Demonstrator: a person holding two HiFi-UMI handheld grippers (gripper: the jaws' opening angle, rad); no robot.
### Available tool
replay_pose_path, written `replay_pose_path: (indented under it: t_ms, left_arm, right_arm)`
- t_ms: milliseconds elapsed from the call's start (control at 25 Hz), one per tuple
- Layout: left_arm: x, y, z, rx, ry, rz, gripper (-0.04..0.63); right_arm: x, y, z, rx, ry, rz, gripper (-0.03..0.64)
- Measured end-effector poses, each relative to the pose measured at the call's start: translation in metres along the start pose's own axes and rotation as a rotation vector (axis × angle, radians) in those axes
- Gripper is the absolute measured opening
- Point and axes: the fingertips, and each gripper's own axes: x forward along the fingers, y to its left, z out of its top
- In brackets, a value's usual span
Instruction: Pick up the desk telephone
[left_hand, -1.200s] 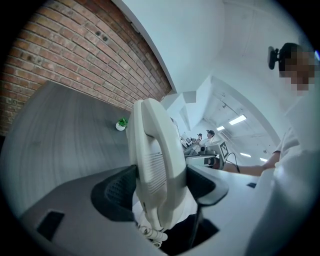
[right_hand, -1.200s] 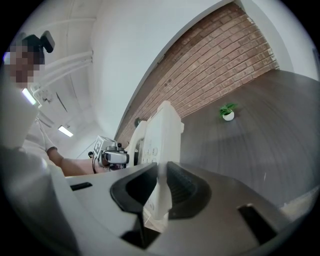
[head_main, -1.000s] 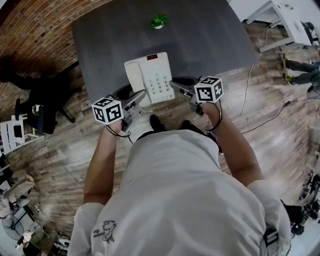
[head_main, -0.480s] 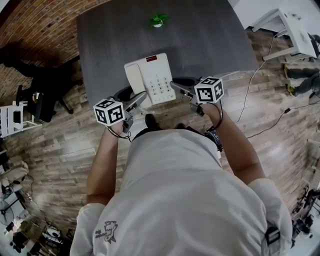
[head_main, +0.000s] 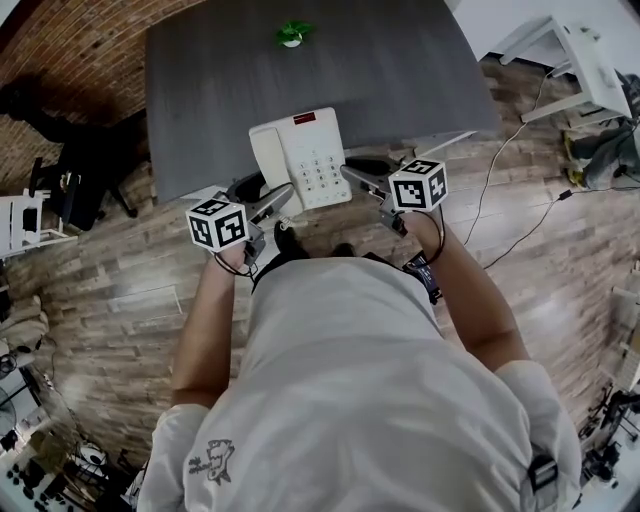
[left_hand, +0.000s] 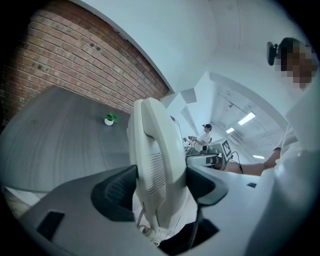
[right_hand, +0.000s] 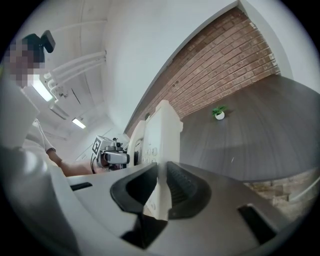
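Finding one, change against the earlier pictures: the desk telephone (head_main: 302, 158) sat squarely over the grey table (head_main: 400, 70) a second ago. Its near end now overhangs the table's front edge, above the wooden floor (head_main: 120, 300). Both grippers have come back toward me with it. The small green plant (head_main: 291, 33) at the far side of the table now lies further from the telephone than it did. The telephone's place between the two grippers is unchanged across all three head pictures.

Finding two, left gripper (head_main: 268, 203): in its own view the jaws stand wide apart. The handset side of the telephone fills the gap between them. Both dark pads (left_hand: 117, 192) bear on the white casing, one to each side. A coil of cord (left_hand: 145, 231) hangs just below the handset's lower end.

Finding three, right gripper (head_main: 362, 172): its jaws are nearly together. They are pinched on the thin right-hand edge of the telephone's body. In the right gripper view the ribbed pads touch that edge on both faces, and the keypad shows beyond them.

Finding four, position: the telephone is carried between the two grippers, keypad up, at the near side of the table. I cannot tell whether its underside is clear of the tabletop.
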Motion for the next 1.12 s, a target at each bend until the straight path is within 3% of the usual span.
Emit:
replay_pose_path:
  t_ms: [240, 600, 1120]
  left_arm:
    - [0.004, -0.044, -0.04, -0.011, -0.011, 0.012, 0.328]
    - [-0.004, -0.06, -0.036, -0.047, -0.005, 0.031, 0.328]
    - [-0.016, -0.086, -0.059, -0.025, -0.023, 0.036, 0.328]
  right_arm:
    - [-0.044, 0.012, -0.037, -0.018, 0.003, 0.007, 0.064]
    - [-0.055, 0.025, -0.031, -0.02, 0.014, 0.012, 0.066]
    - [-0.076, 0.045, -0.054, -0.041, -0.023, 0.03, 0.064]
